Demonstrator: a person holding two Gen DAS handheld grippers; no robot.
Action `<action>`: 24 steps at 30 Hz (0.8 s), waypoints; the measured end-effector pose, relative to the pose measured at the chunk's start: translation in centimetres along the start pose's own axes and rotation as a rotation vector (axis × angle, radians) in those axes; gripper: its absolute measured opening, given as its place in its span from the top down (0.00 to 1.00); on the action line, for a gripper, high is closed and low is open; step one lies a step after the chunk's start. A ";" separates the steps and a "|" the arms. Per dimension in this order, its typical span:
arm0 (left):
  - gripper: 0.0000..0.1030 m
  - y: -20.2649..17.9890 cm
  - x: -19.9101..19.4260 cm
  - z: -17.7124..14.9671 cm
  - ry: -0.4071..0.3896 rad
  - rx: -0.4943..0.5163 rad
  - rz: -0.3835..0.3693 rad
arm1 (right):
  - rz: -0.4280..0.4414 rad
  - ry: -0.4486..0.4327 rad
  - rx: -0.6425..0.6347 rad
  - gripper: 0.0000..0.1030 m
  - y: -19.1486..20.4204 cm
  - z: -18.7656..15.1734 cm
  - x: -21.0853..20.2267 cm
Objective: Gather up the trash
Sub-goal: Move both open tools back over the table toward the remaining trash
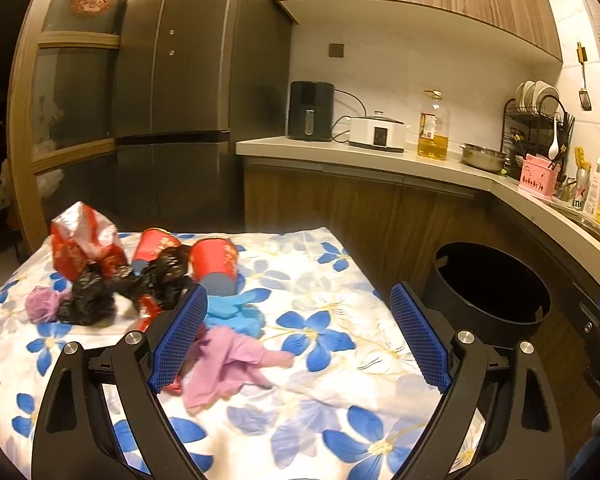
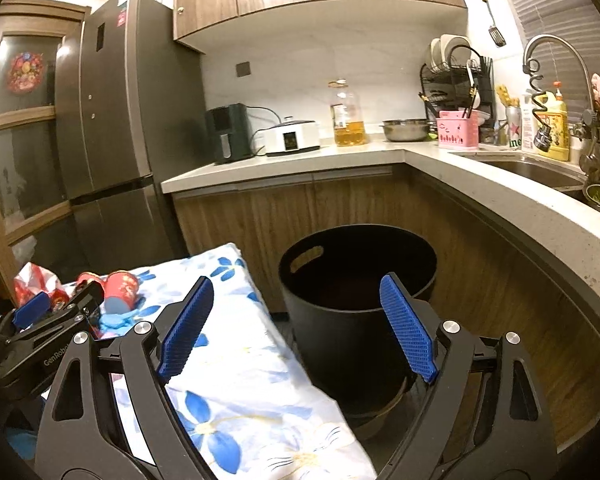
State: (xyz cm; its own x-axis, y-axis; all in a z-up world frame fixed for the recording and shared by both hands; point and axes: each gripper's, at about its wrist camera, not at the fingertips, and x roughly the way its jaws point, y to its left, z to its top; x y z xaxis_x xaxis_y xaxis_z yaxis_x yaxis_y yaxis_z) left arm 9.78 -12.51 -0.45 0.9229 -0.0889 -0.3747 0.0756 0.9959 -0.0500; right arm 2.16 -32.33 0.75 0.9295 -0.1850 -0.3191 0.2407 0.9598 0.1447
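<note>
- Left wrist view: left gripper is hovering over the floral cloth, jaws spread wide and holding nothing — the trash, made up of red cups, black bags and gloves, is lying on the cloth ahead.
- Right wrist view: right gripper is gaping wide and empty — the black bin is standing just beside the cloth's edge.

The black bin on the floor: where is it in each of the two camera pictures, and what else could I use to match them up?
Left wrist view: the black bin stands at the right, beyond the table's far right corner, below the counter.
Right wrist view: the black bin sits near the middle, behind the open right gripper.
Shared landmark: the oil bottle on the counter.
</note>
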 end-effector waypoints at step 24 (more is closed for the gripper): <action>0.13 4.2 -0.6 -0.7 -0.002 -0.039 0.076 | 0.073 0.021 -0.034 0.18 4.0 -0.9 0.0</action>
State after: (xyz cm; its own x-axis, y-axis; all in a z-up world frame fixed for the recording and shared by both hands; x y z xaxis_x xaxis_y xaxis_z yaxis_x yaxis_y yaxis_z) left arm 9.26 -8.24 -1.10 0.9261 -0.0125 -0.3771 -0.0100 0.9983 -0.0576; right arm 2.91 -28.33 0.48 0.9381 -0.1096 -0.3286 0.1619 0.9774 0.1362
